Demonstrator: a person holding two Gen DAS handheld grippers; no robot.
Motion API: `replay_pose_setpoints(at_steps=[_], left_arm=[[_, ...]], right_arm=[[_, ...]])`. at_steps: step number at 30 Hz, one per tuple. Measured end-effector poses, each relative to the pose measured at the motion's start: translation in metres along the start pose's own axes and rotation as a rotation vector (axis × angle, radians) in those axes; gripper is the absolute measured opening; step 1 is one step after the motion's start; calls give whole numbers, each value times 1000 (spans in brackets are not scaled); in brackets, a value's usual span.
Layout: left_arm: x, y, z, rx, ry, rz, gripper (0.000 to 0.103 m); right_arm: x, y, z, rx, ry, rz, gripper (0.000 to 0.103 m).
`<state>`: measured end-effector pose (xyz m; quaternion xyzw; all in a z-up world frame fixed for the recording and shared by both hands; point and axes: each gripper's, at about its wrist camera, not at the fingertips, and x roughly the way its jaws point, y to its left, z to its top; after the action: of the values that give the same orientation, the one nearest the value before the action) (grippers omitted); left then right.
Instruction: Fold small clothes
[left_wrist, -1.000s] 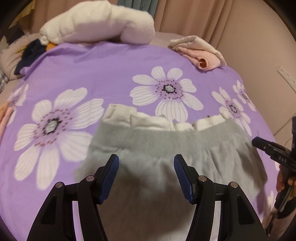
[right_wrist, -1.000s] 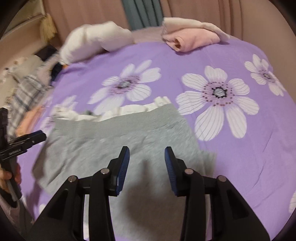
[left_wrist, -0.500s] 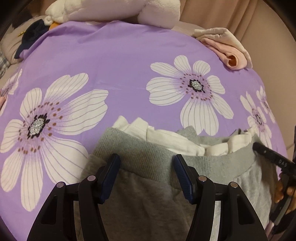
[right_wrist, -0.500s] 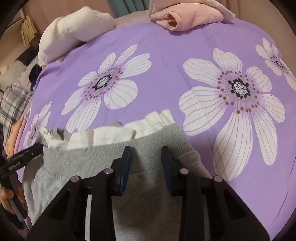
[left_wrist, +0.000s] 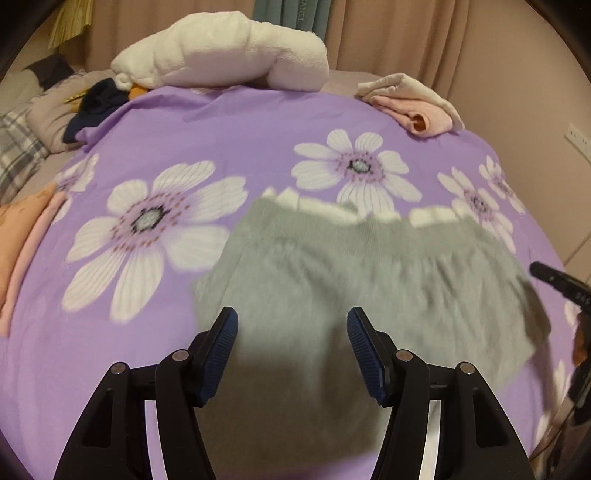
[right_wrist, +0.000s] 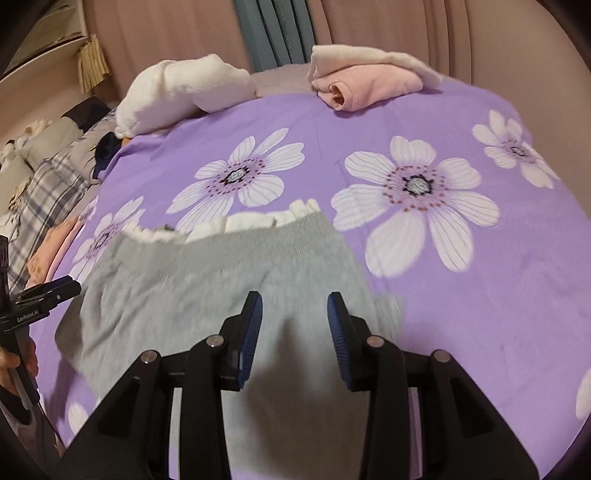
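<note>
Grey garment (left_wrist: 369, 280), white frill at far edge, flat on purple floral sheet (left_wrist: 229, 133). Left gripper (left_wrist: 291, 328) above it, jaws spread, pinching nothing. Right gripper (right_wrist: 294, 325) above same garment, jaws opening, empty. Pink folded clothes (right_wrist: 369, 86) at far edge.

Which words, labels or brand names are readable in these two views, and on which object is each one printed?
"GenRobot.AI": white print on the black body of the left gripper, seen at the left edge of the right wrist view.
Teal curtain: pale lettering, too blurred to read.
Right gripper: white marks on its black body, too blurred to read.
</note>
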<state>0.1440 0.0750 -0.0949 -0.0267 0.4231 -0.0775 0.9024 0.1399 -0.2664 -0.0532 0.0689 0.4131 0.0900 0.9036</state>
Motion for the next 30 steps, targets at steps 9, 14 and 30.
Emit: replay_pose_setpoints(at_steps=[9,14,30], left_arm=[[7,1,-39,-14,82,45,61],[3,-2,-48,-21,69,63,61],[-40,4,-69,-136,49,79,62]], right_arm=[[1,5,-57,-45,87,-100,36],[1,5,-71,-39,97,-99,37],[-44,21,-87,38,42,-24,51]])
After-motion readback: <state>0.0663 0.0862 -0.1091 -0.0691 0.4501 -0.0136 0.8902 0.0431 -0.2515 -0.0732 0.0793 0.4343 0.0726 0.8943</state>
